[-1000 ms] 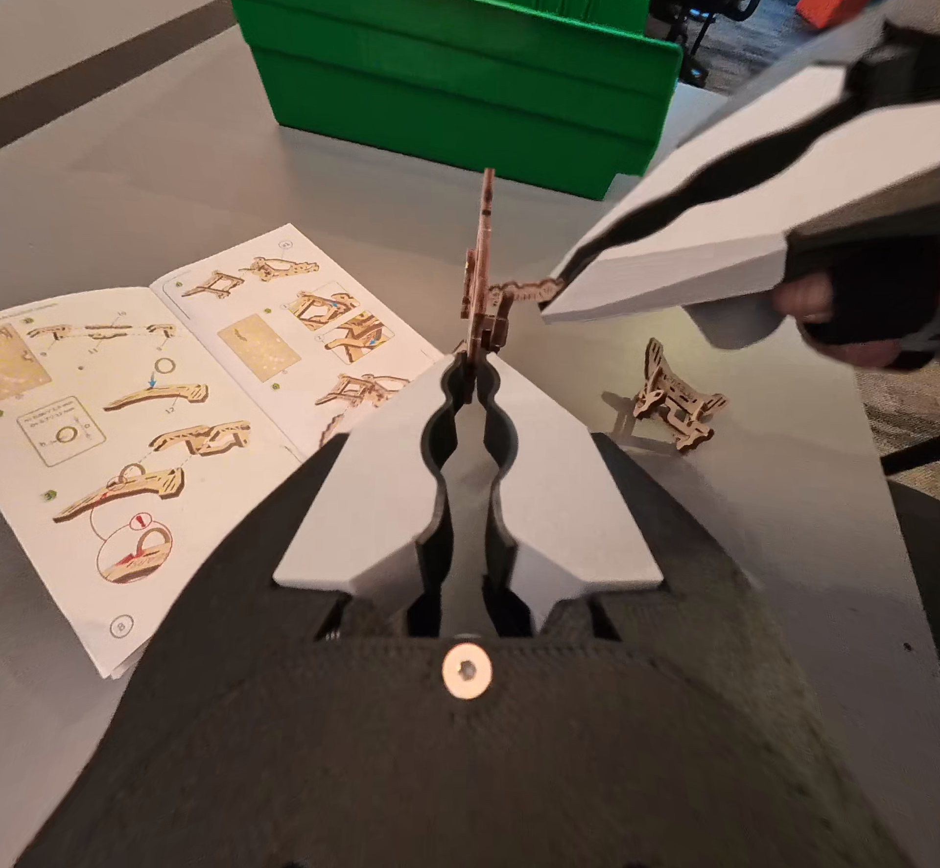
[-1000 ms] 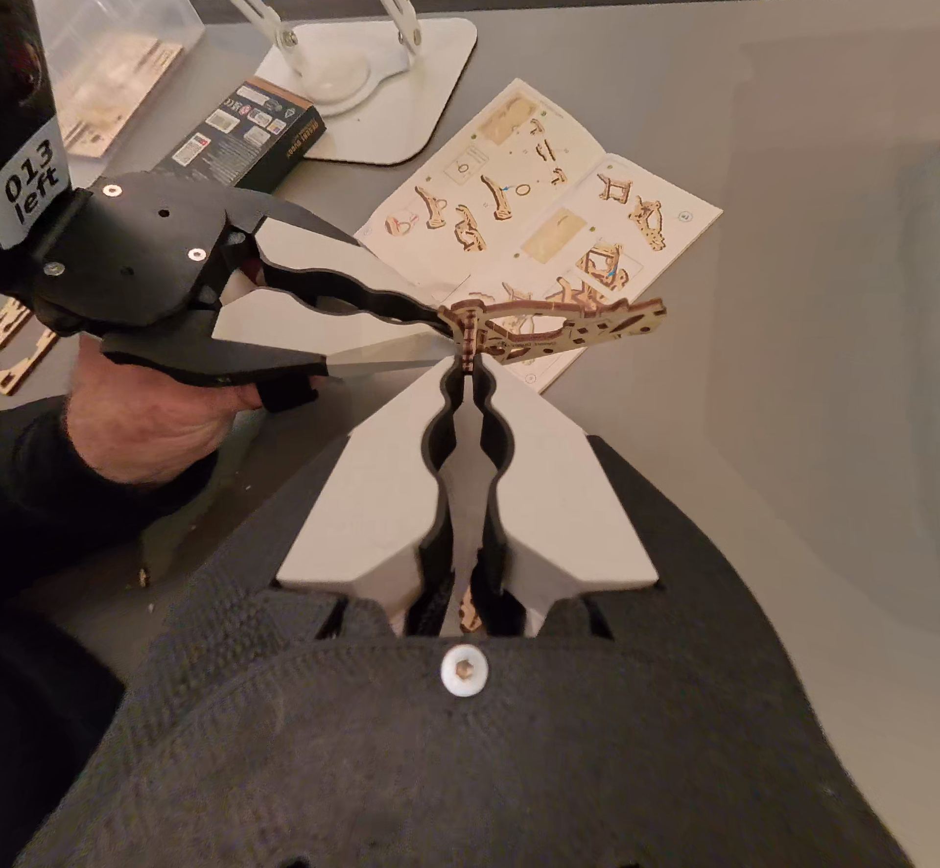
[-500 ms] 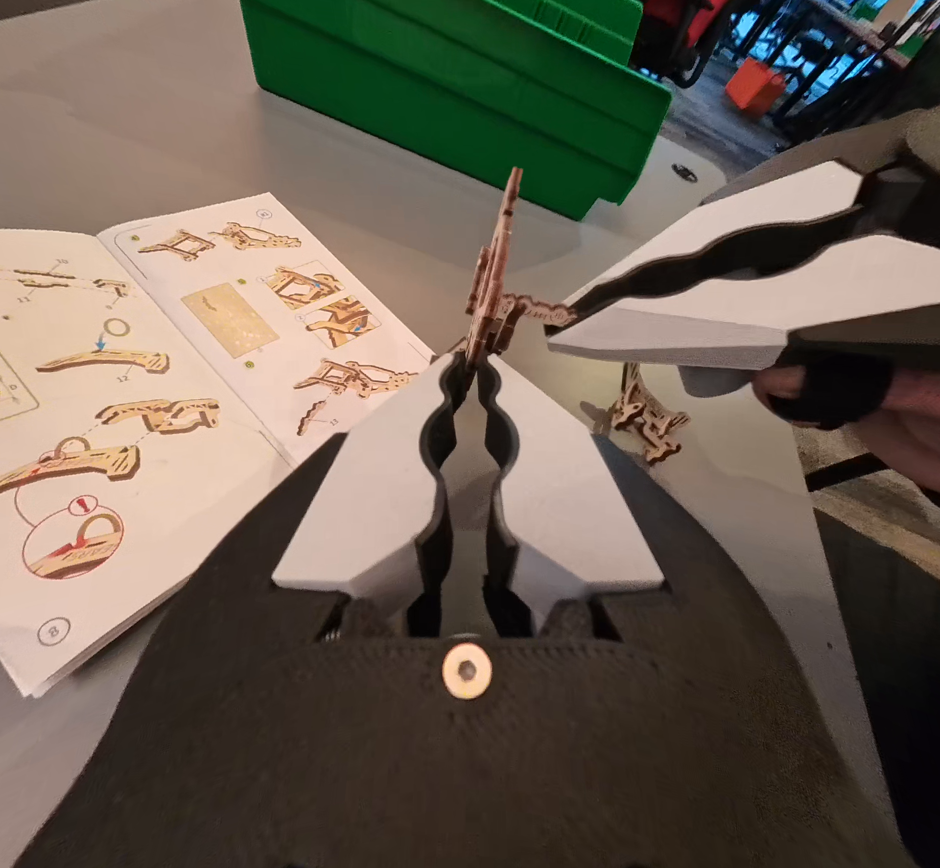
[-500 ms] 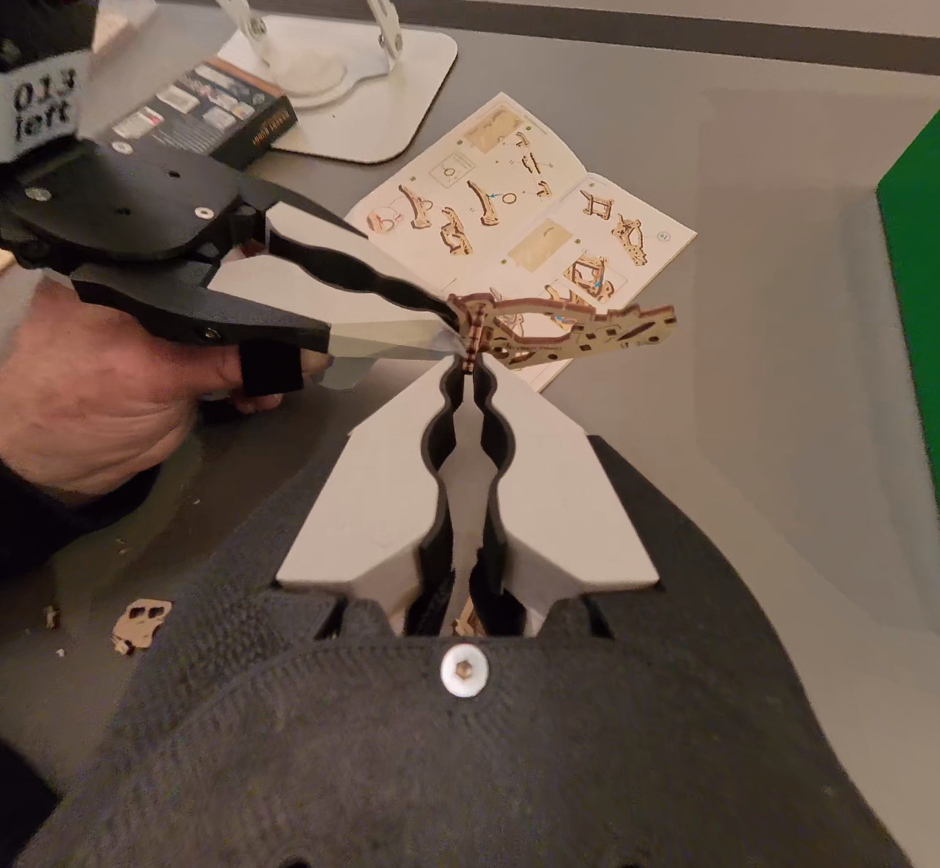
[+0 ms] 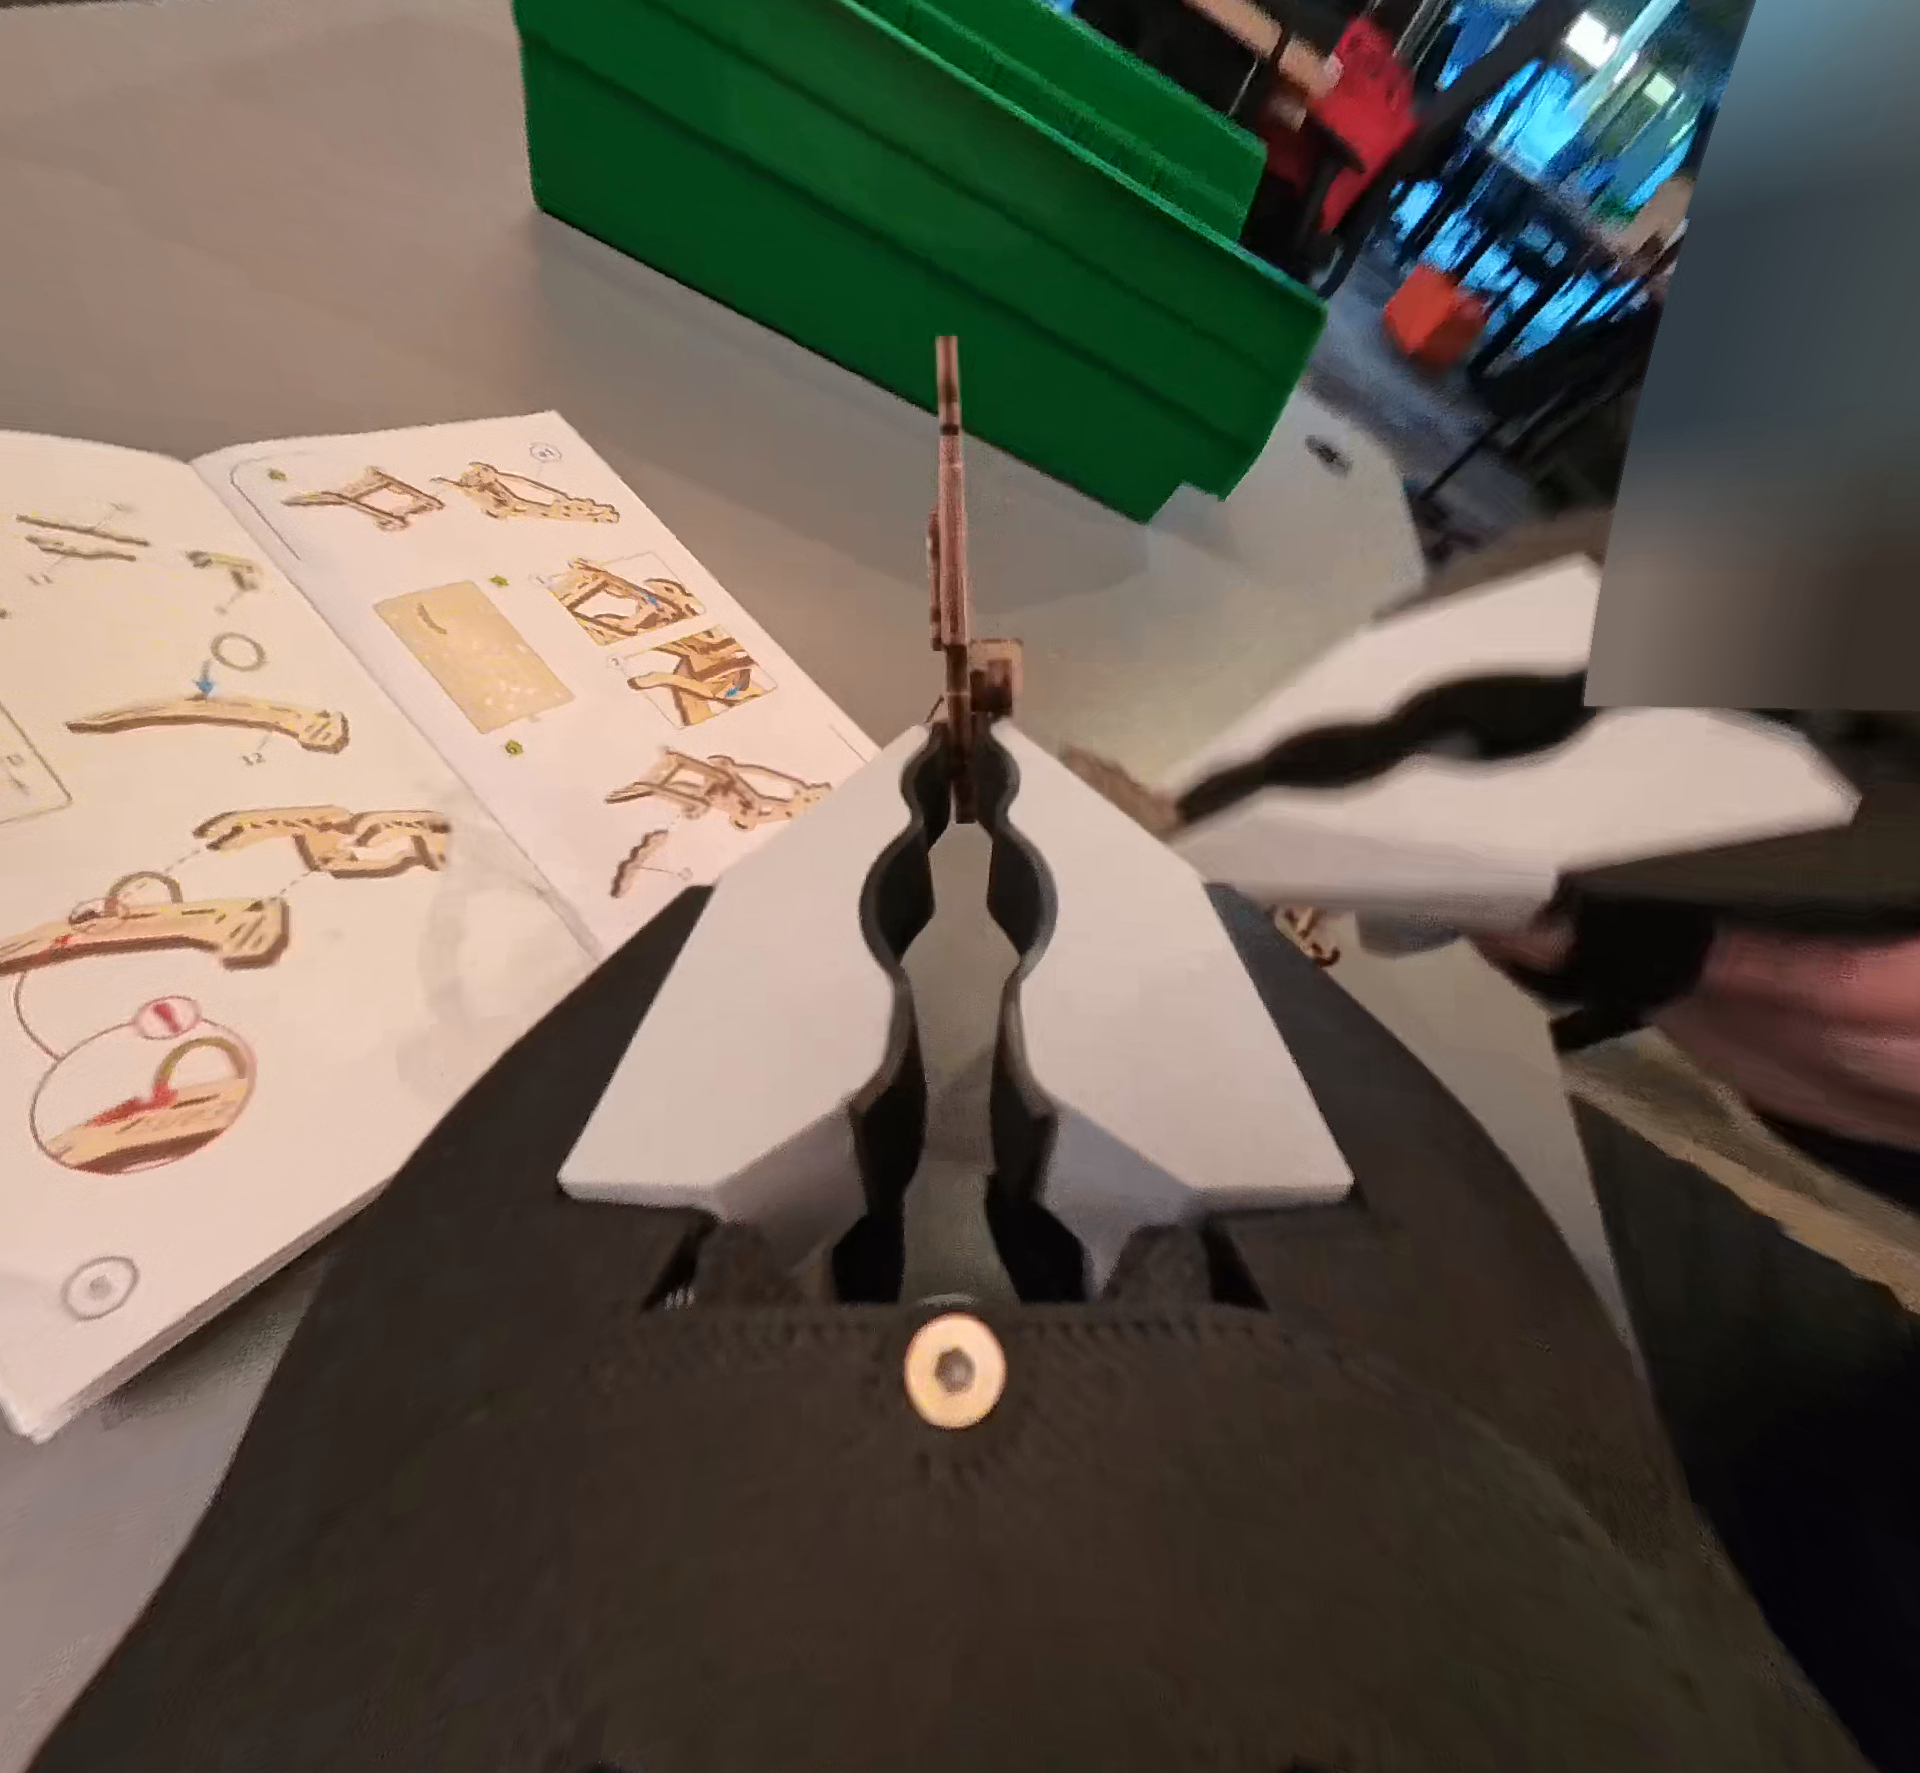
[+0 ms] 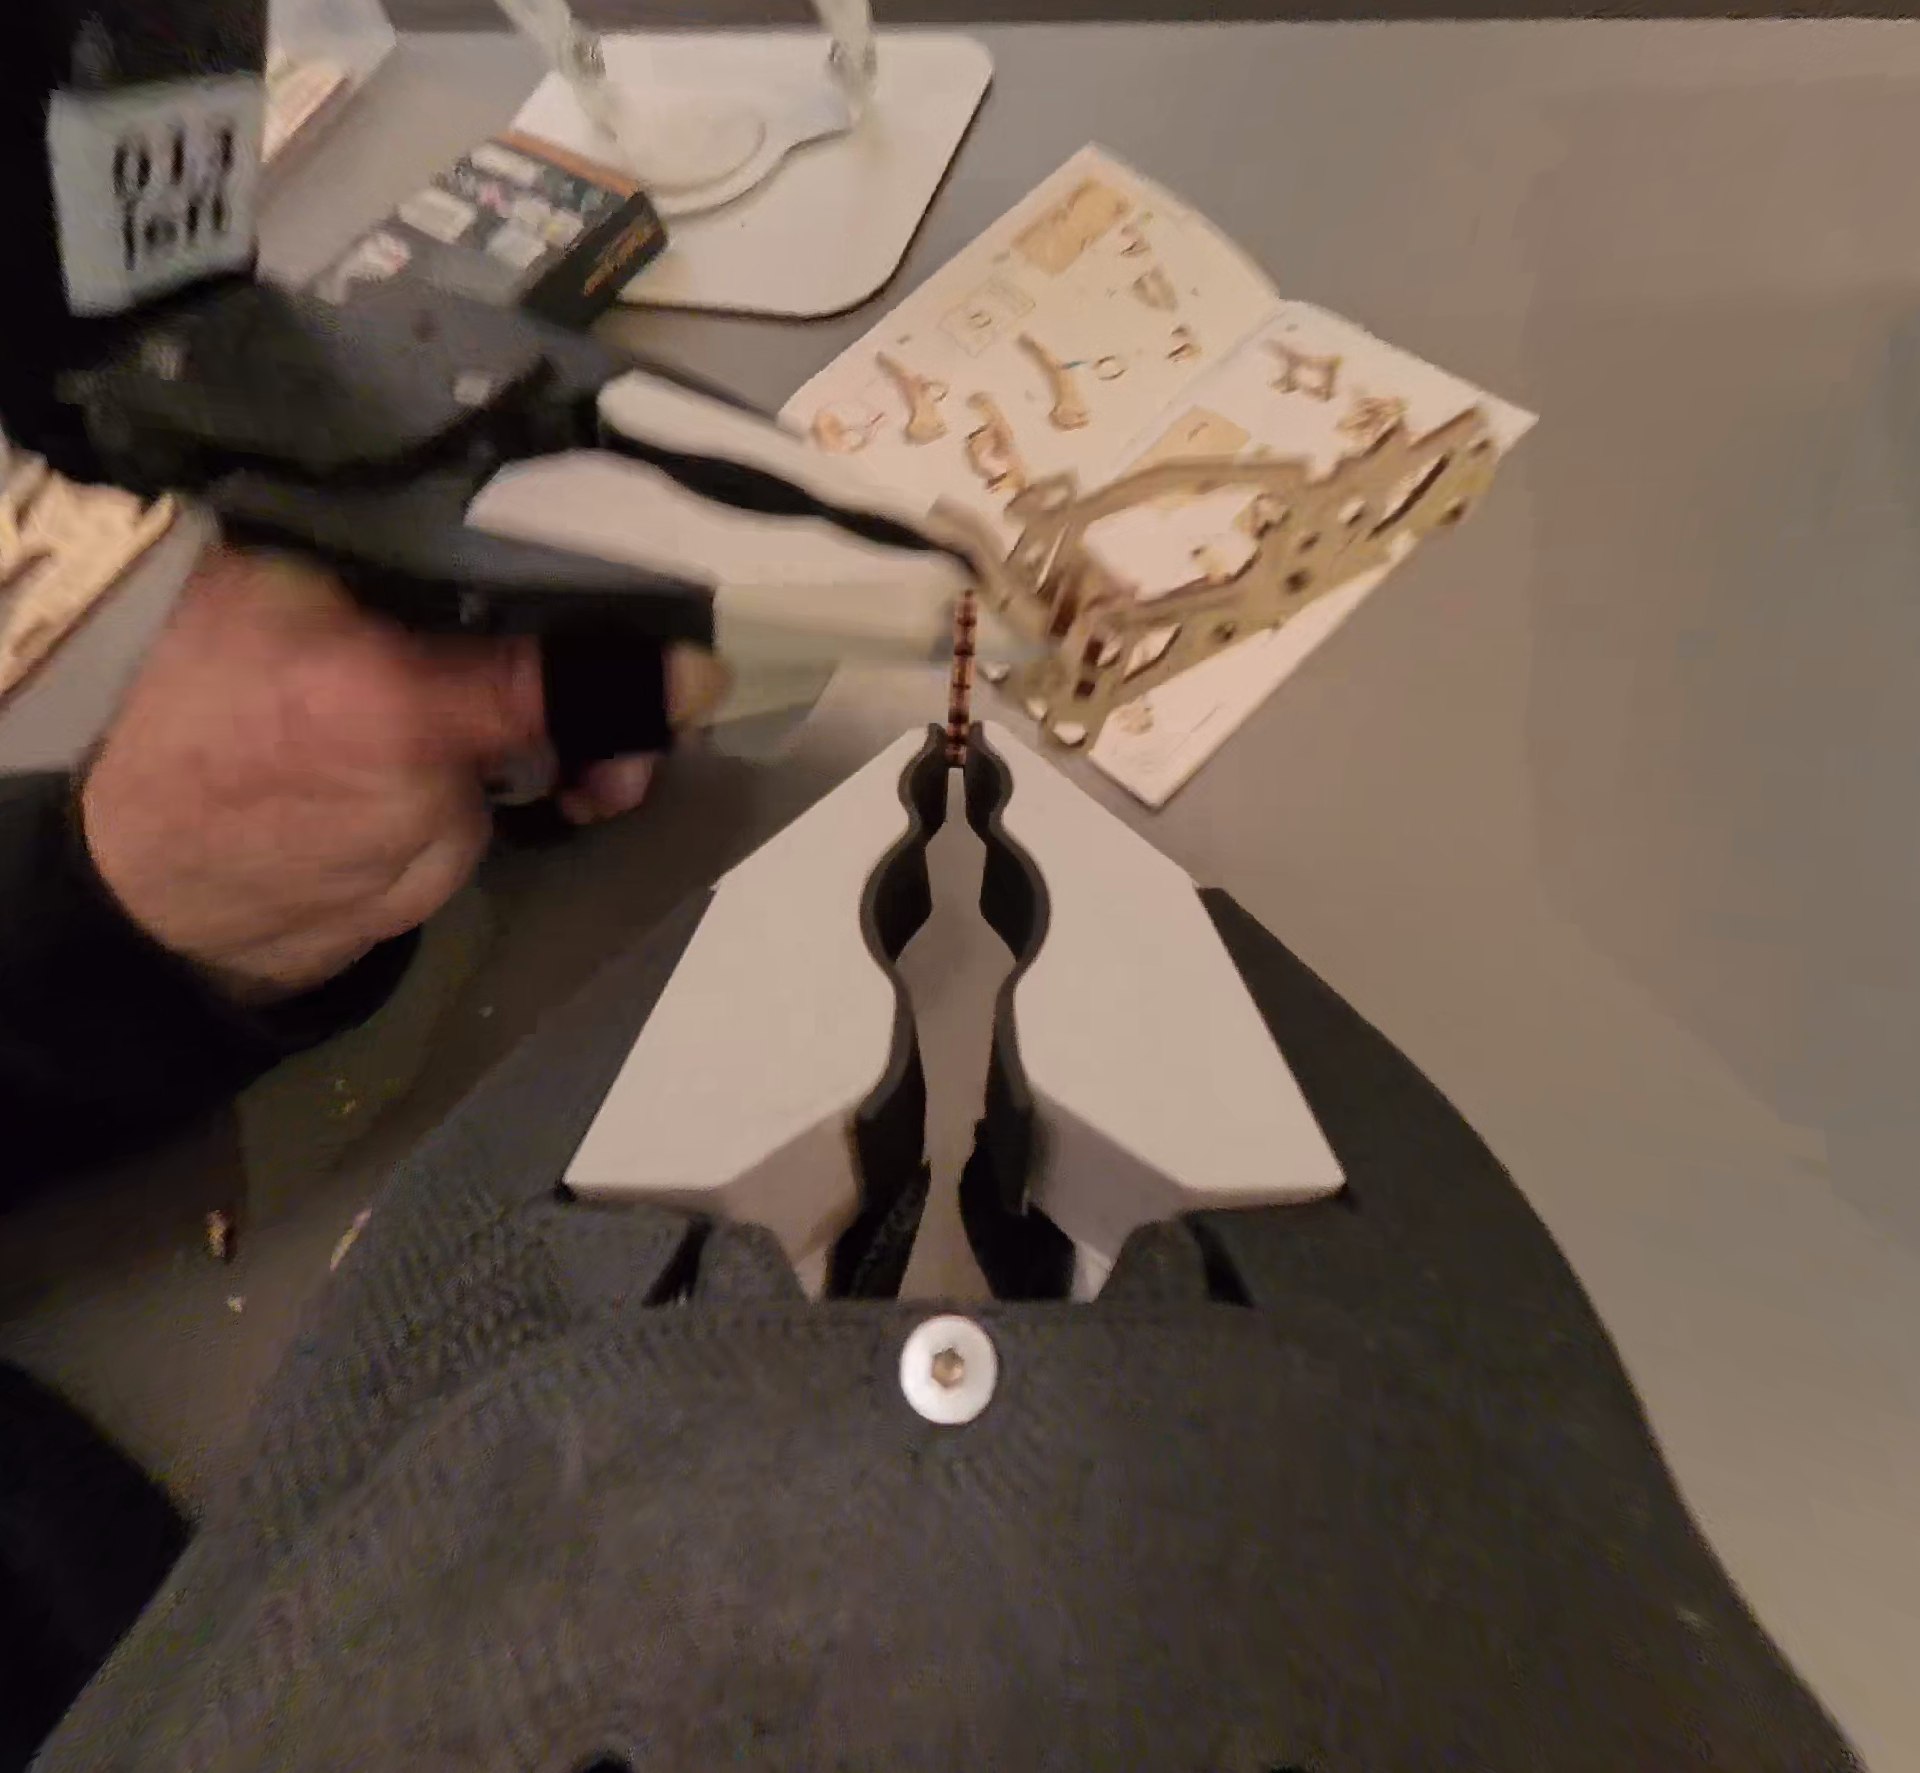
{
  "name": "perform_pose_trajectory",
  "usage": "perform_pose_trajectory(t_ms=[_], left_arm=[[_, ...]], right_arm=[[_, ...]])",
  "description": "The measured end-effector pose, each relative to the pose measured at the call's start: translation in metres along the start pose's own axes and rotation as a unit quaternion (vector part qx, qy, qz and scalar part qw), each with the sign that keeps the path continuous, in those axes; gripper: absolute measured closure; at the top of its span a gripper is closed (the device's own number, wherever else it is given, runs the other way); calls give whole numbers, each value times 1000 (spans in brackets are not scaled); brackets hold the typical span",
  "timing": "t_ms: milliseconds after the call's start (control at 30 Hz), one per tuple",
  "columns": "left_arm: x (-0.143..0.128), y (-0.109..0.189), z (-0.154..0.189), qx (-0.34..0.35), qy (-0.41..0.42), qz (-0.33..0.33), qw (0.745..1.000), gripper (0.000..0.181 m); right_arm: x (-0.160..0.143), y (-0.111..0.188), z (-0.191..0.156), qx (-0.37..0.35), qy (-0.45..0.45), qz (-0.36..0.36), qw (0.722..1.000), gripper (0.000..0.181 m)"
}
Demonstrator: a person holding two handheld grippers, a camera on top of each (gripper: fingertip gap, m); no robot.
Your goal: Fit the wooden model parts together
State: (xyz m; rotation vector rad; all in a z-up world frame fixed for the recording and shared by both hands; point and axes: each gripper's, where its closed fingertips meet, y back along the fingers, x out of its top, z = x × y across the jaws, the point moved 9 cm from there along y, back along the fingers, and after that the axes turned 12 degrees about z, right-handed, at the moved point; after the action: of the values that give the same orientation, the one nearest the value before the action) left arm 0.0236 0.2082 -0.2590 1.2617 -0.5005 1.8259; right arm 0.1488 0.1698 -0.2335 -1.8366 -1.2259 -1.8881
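Observation:
My left gripper [image 5: 958, 767] is shut on a flat wooden model frame [image 5: 948, 570], seen edge-on and standing up from the tips. In the right wrist view the frame [image 6: 1247, 560] shows side-on and tilted, held by the left gripper [image 6: 977, 570]. My right gripper [image 6: 956, 755] is shut on a thin wooden strip [image 6: 963, 674] that stands up from its tips. The strip's top is close to the frame's near end; motion blur hides whether they touch. In the left wrist view the right gripper [image 5: 1179, 788] is to the right of the frame.
An open instruction booklet [image 5: 312, 788] lies on the grey table [image 5: 260, 217]; it also shows in the right wrist view [image 6: 1143, 321]. A green bin [image 5: 883, 165] stands behind. A white lamp base [image 6: 810, 165], a black box [image 6: 540, 237] and wooden sheets [image 6: 52, 539] are at the left. My two grippers' fingertips are within a few centimetres of each other.
The two grippers have drawn apart: the right one moved right and lower. The left gripper has tilted the frame upward. Both views are now motion-blurred.

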Motion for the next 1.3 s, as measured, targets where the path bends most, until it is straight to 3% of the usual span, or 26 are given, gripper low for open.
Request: perform_pose_trajectory(t_ms=[67, 133, 433, 633, 900, 1300], left_arm=[[5, 2, 4, -17, -6, 11, 1000, 180], [2, -2, 10, -25, -17, 9, 1000, 180], [3, 2, -9, -50, 75, 30, 995, 180], [3, 2, -11, -56, 92, 30, 994, 180], [2, 3, -10, -58, 84, 21, 995, 180], [-9, -1, 3, -65, 6, -79, 995, 180]], right_arm=[[-4, 2, -10, 3, 46, 0, 999, 180], [0, 6, -5, 20, 39, -10, 999, 181], [2, 21, 33, 29, -3, -7, 1000, 181], [-7, 23, 55, 35, 1, -64, 997, 180], [-12, 26, 60, 39, -2, -87, 995, 160], [-21, 50, 58, 51, -6, -74, 996, 153]])
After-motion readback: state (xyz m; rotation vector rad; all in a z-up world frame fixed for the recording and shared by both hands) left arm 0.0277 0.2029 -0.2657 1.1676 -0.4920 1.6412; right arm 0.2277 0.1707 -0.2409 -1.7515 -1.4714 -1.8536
